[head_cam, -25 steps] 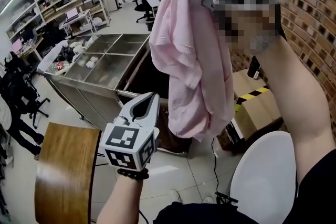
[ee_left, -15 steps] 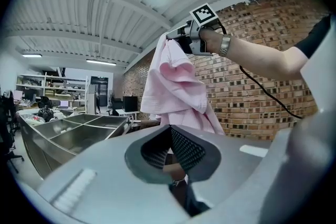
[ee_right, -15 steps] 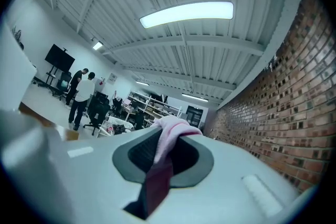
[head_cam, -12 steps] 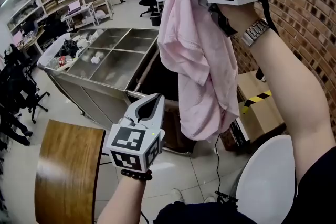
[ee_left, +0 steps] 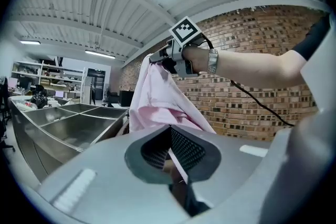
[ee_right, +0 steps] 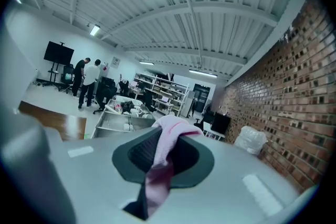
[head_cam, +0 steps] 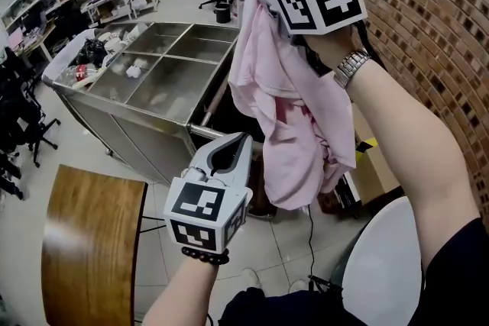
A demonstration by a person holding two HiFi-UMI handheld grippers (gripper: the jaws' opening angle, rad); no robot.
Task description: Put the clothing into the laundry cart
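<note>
Evidently we are at the carrying step: the garment is lifted but not yet in the cart.

From the head view, our right tool [head_cam: 269,5] is raised high beside the brick wall [head_cam: 428,19]. It pinches the pink clothing [head_cam: 286,118] by an upper fold, and the rest hangs free in a long bunch. The cloth hangs in front of the dark-sided laundry cart [head_cam: 225,118], which stands between the wall and a steel trolley [head_cam: 164,65] with open compartments. The cloth hides much of the cart's mouth, so we cannot tell whether the hem is over the opening. Our left tool [head_cam: 241,143] floats lower, near the hem but apart from it, with a wooden desk [head_cam: 92,240] at the lower left.

From the left gripper view, the left tool's jaws are pressed together at the tips with nothing caught between them. Beyond them the clothing [ee_left: 157,102] dangles from the right tool, and the trolley lies to the left.

From the right gripper view, the jaws are clamped on the clothing [ee_right: 169,128], which runs down between the pads and bulges over their tips.

Next, we judge, the right tool must come down over the cart's opening until the bulk of the cloth sits inside the rim. Only then should it spread to let go. The hem could drape over the rim or the trolley's edge, so the left tool may have to push the trailing part in.
</note>
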